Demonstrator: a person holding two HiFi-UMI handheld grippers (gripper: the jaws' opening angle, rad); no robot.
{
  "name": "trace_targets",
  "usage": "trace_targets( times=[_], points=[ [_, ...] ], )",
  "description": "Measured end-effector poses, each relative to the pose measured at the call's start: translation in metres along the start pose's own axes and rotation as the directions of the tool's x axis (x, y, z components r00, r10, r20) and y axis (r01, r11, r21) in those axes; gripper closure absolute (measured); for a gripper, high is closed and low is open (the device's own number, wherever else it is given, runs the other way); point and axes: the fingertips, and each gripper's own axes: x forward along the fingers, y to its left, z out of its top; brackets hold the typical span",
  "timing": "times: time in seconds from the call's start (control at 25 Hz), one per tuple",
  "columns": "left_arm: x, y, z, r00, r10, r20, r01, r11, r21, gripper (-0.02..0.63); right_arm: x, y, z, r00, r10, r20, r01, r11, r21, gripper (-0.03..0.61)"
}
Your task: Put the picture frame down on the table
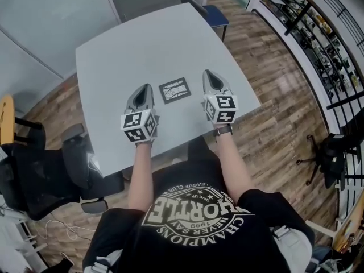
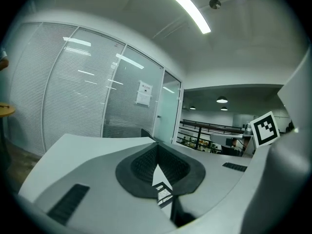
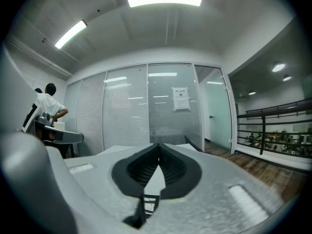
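Observation:
The picture frame, dark-rimmed with a pale sketch inside, lies flat on the grey table near its front edge. My left gripper hovers just left of it and my right gripper just right of it, both apart from the frame. Each has its jaws closed together at the tips with nothing between them. A sliver of the frame shows below the closed pads of the left gripper. The right gripper view also catches the frame under the right gripper.
A blue chair stands at the table's far side, and a black office chair at the near left. A railing runs along the right. Glass partitions lie beyond the table. A person stands far off.

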Motion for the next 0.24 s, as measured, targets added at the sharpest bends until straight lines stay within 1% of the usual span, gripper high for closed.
trace_targets(
  times=[0.08, 0.12, 0.24],
  points=[
    [-0.001, -0.007, 0.001, 1.000, -0.018, 0.002, 0.018, 1.000, 0.005, 0.609, -0.005, -0.020, 0.004, 0.999, -0.032, -0.001, 0.032, 0.999, 0.008, 0.580],
    [0.000, -0.010, 0.001, 1.000, -0.026, 0.000, 0.026, 1.000, 0.005, 0.609, -0.006, -0.028, 0.004, 0.999, -0.033, -0.007, 0.033, 0.999, 0.001, 0.580],
    [0.001, -0.018, 0.000, 0.999, -0.052, -0.010, 0.052, 0.999, -0.013, 0.607, -0.001, -0.045, -0.002, 0.998, 0.015, -0.054, -0.018, 0.999, -0.049, 0.580]
  ],
)
